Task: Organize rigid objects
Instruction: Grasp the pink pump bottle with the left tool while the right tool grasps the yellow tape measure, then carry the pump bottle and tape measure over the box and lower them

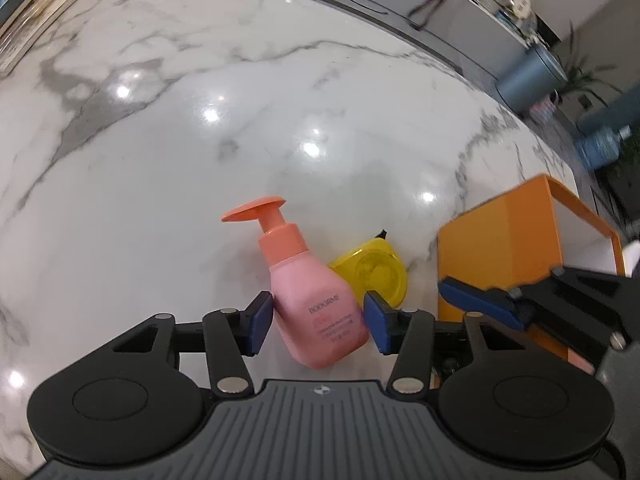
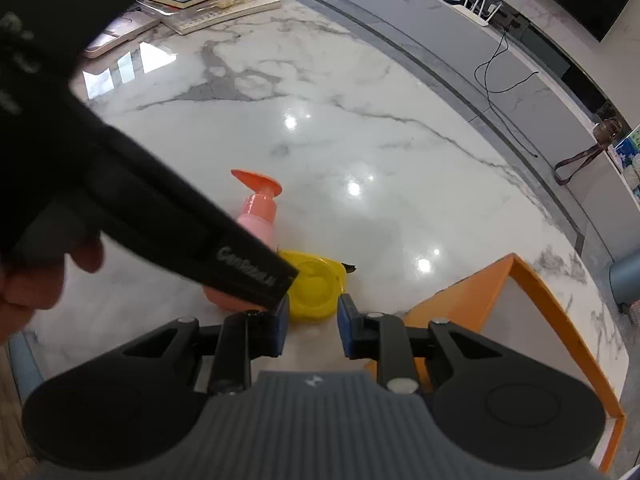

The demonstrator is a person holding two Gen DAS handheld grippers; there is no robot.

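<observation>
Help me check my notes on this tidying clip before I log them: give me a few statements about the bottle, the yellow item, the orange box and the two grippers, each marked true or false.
1. The pink pump bottle sits between the blue pads of the left gripper. True.
2. The left gripper is clamped shut on the yellow tape measure. False: it is open around the pink pump bottle; the yellow tape measure lies behind the bottle.
3. The right gripper is open and holds nothing. True.
4. The orange box already contains the bottle. False: the bottle is on the marble table, outside the box.
5. The pump head is blue. False: it is orange.
</observation>
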